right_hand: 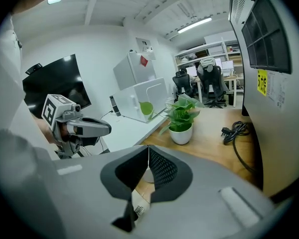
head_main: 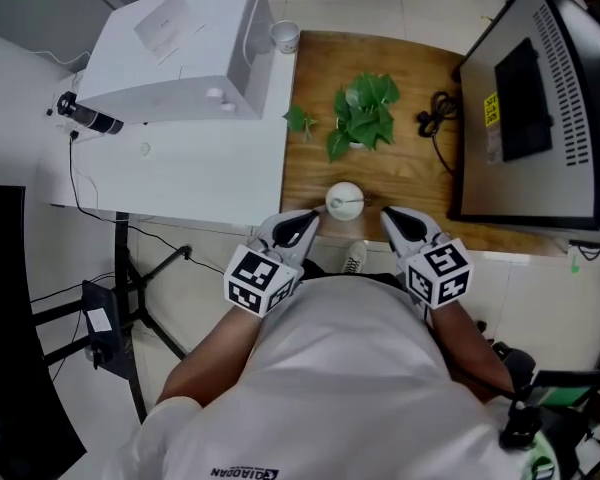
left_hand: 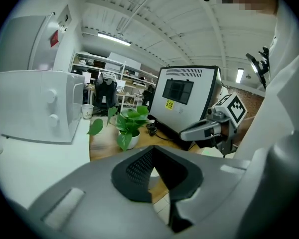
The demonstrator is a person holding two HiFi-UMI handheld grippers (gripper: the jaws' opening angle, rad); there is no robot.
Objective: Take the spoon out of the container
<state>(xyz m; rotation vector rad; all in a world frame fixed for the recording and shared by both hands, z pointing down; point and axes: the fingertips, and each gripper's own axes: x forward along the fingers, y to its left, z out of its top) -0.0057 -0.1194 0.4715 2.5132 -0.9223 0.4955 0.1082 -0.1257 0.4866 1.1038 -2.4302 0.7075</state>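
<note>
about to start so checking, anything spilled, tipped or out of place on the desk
Nothing stands out. The white container stands upright with the spoon in it, close to the wooden table's front edge. The plant is upright and nothing looks spilled.

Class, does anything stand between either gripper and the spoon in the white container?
Nothing visible does. The white container holding the spoon sits at the near edge of the wooden table, between the left gripper and right gripper. The potted plant stands beyond it.
</note>
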